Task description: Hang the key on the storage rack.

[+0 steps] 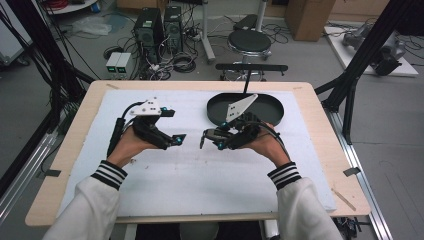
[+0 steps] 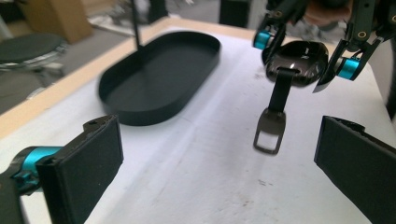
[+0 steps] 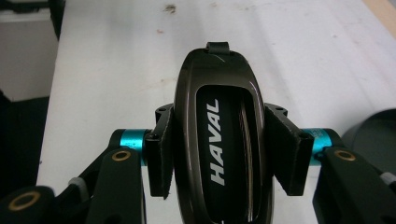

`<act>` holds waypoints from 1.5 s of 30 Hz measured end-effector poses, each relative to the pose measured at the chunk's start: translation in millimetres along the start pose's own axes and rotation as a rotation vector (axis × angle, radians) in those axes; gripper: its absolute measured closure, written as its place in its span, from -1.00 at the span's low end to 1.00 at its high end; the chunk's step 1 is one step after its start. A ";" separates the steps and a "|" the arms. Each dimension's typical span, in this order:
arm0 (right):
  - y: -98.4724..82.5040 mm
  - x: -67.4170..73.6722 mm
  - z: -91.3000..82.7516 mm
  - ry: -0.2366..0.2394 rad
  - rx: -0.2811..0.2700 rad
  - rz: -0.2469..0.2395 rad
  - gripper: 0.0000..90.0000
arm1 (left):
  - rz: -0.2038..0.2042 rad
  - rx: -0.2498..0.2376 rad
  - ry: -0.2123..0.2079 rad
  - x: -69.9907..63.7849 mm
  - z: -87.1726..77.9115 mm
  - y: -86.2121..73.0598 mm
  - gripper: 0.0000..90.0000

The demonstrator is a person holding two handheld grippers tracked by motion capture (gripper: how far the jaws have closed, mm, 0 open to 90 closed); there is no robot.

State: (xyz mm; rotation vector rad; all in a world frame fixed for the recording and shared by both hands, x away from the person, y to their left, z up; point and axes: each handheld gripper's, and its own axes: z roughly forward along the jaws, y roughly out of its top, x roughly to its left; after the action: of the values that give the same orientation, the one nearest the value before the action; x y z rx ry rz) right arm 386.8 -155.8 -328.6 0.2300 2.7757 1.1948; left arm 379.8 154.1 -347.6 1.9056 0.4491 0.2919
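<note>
A glossy dark-brown car key fob marked HAVAL sits clamped between the pads of my right gripper. In the left gripper view the fob hangs above the white mat, with a black strap and a metal buckle dangling from it. My left gripper is open, its jaws wide apart, pointing at the fob from a short distance. In the high view the left gripper and right gripper face each other at the table's middle. A black oval tray lies just behind the right gripper.
A white mat covers the wooden table. A thin black stand rises at the tray's far side. Beyond the table stand a stool, computer towers and cables on the floor.
</note>
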 end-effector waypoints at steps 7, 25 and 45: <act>-11.2 -8.2 -15.2 -0.058 -0.066 0.082 0.07 | -0.010 -0.133 0.132 -8.9 -42.3 -28.6 -0.96; -45.2 -30.4 -68.8 -0.382 -0.242 0.361 0.07 | -0.047 -0.268 0.287 -35.7 -92.0 -101.8 -0.96; -57.3 -58.8 -95.7 -0.657 -0.282 0.506 0.07 | -0.102 -0.327 0.353 -36.1 -96.2 -149.0 -0.96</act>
State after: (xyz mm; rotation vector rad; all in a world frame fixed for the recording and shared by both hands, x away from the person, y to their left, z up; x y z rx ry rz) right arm 423.7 -273.5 -302.4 1.1144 2.0045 1.2790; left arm 282.9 267.1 -450.5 1.5096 0.6866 0.6009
